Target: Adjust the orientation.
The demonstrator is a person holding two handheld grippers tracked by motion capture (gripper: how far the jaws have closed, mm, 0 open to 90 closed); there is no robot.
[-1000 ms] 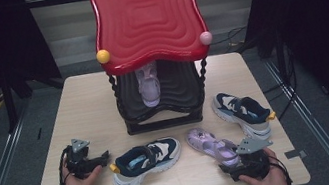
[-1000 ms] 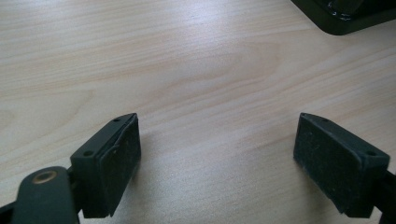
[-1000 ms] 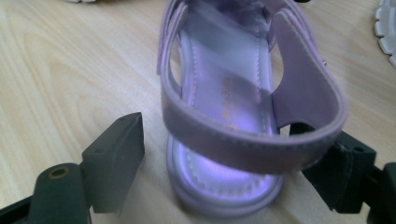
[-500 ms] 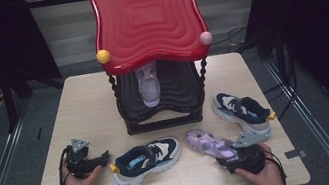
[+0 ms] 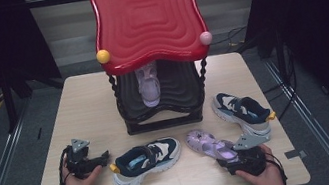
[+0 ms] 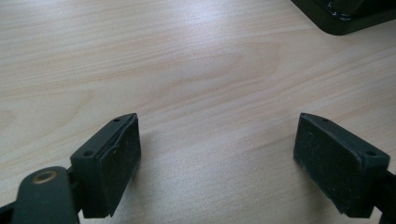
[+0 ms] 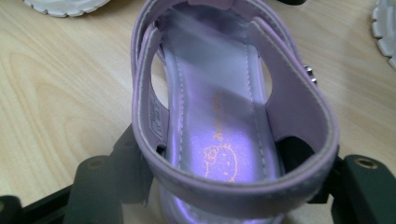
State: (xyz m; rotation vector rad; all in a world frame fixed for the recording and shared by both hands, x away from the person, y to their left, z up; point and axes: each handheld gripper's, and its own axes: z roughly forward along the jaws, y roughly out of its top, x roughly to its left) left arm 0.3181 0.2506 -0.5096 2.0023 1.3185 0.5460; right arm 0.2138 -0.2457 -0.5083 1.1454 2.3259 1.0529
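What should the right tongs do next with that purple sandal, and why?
Probably squeeze a little more, then lift. The right tongs have just been closing and straddle the sandal's heel, which lies on the table. Its likely mate is already on the rack.

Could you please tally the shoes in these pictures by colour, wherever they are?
Navy and white trainers: 2
Purple sandals: 2, one on the table, one on the rack
Total: 4

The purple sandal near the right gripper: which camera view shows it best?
The right gripper view: the purple sandal sits close up between the closing jaws, insole print visible. The high view shows it whole but small.
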